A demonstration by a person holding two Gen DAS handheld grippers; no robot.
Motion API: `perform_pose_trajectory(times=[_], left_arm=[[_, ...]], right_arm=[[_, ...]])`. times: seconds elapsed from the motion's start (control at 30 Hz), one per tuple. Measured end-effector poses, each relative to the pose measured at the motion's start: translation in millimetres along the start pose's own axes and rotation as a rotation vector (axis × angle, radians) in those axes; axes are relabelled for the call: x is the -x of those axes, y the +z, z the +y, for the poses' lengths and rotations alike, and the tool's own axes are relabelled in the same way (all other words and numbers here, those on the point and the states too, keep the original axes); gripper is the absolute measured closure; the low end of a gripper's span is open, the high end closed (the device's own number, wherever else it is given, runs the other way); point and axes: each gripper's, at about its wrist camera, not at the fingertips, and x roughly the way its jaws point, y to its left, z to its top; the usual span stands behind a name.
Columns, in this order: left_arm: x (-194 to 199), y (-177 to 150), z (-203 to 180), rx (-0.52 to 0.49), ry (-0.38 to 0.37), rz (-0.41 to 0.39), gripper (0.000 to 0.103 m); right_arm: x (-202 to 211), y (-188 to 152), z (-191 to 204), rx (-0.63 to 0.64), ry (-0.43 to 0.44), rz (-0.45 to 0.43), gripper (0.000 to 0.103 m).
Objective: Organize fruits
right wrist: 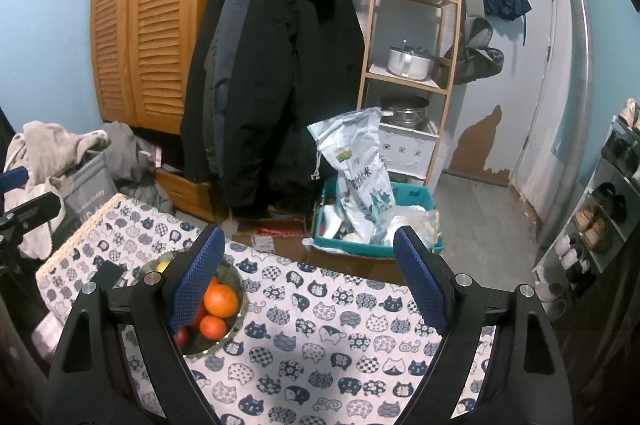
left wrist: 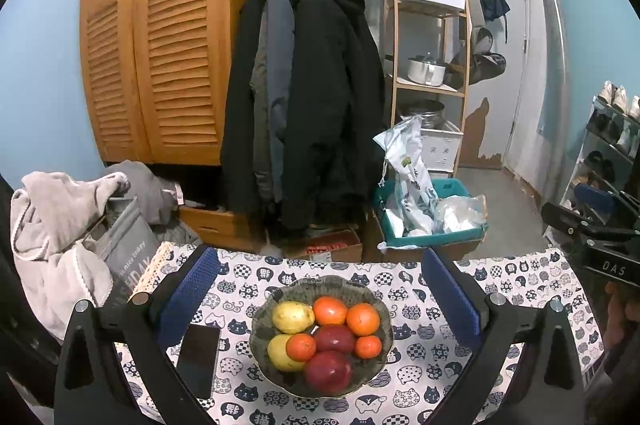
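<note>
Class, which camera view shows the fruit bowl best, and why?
The left wrist view: the bowl sits whole between the open left gripper, every fruit visible. In the right wrist view, the right gripper finger hides much of the bowl.

Both fisheye views are evenly lit by soft, cool indoor light; no lamp is in frame. A grey shadow crosses the tablecloth (right wrist: 320, 345) between the right gripper (right wrist: 308, 273) fingers. Small glints sit on the oranges (left wrist: 362, 319) ahead of the left gripper (left wrist: 320, 289). Straight lines bow towards black corner vignettes. Focus is sharp centrally, softer at the rims.
</note>
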Motion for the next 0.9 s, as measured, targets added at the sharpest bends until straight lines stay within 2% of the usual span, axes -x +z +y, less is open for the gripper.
perform_pose_trajectory(times=[0.9], left_arm=[[2.9,1.5,2.1,0.002,0.001,0.000,0.001]], right_arm=[[2.2,1.1,-0.2,0.004,0.001,-0.002,0.018]])
